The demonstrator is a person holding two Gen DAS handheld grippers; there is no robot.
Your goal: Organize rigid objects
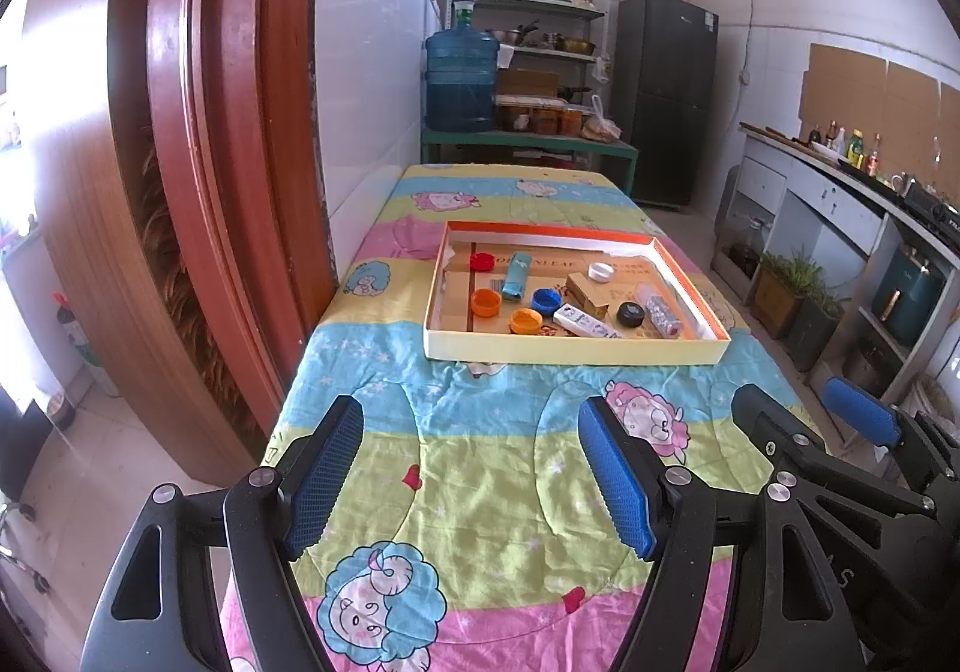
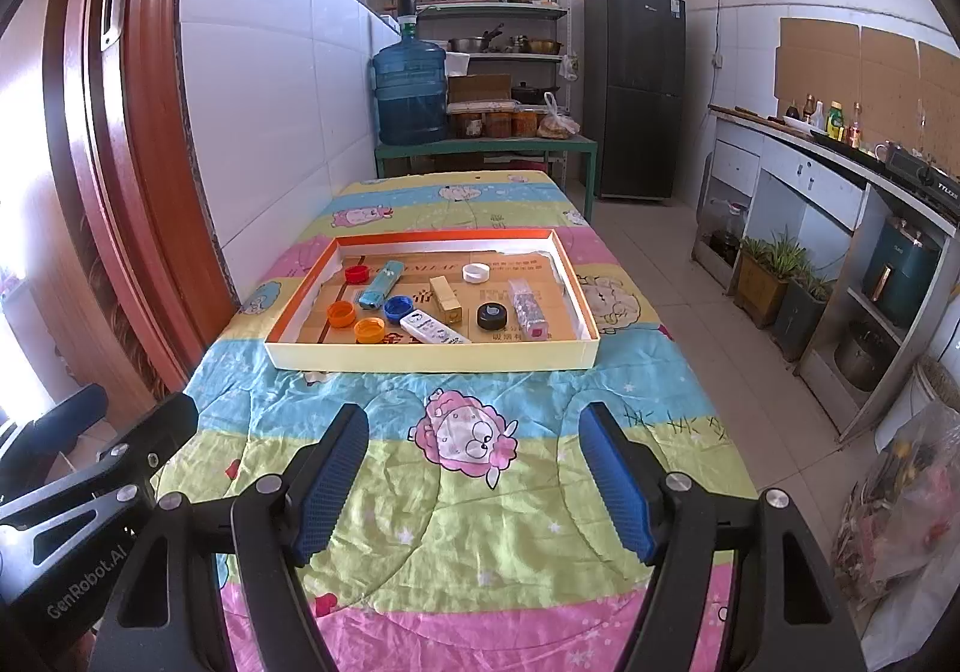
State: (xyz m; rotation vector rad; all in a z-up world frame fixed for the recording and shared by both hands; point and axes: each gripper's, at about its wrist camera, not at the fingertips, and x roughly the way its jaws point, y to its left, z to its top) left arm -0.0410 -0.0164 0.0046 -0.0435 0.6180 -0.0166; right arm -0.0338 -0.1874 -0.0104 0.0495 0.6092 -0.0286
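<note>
A shallow cardboard tray [image 1: 570, 353] [image 2: 432, 357] sits mid-table on a cartoon quilt. Inside lie a red cap [image 1: 482, 261] [image 2: 357, 273], two orange caps [image 1: 486, 302] [image 2: 341, 313], a blue cap [image 1: 545, 300] [image 2: 398, 308], a white cap [image 1: 602, 271] [image 2: 476, 272], a black cap [image 1: 630, 314] [image 2: 492, 315], a teal tube [image 1: 516, 276] [image 2: 379, 285], a tan box [image 1: 587, 295] [image 2: 445, 300], a white remote-like piece [image 1: 585, 323] [image 2: 433, 329] and a clear box [image 1: 659, 311] [image 2: 528, 307]. My left gripper [image 1: 474, 468] and right gripper [image 2: 474, 477] are open and empty, well short of the tray.
A wooden door frame [image 1: 198, 162] stands at the table's left. A green bench with a water jug [image 1: 461, 78] is behind the table. A dark fridge [image 2: 636, 90] and a counter [image 2: 840, 174] with potted plants line the right. The right gripper shows in the left wrist view [image 1: 840, 450].
</note>
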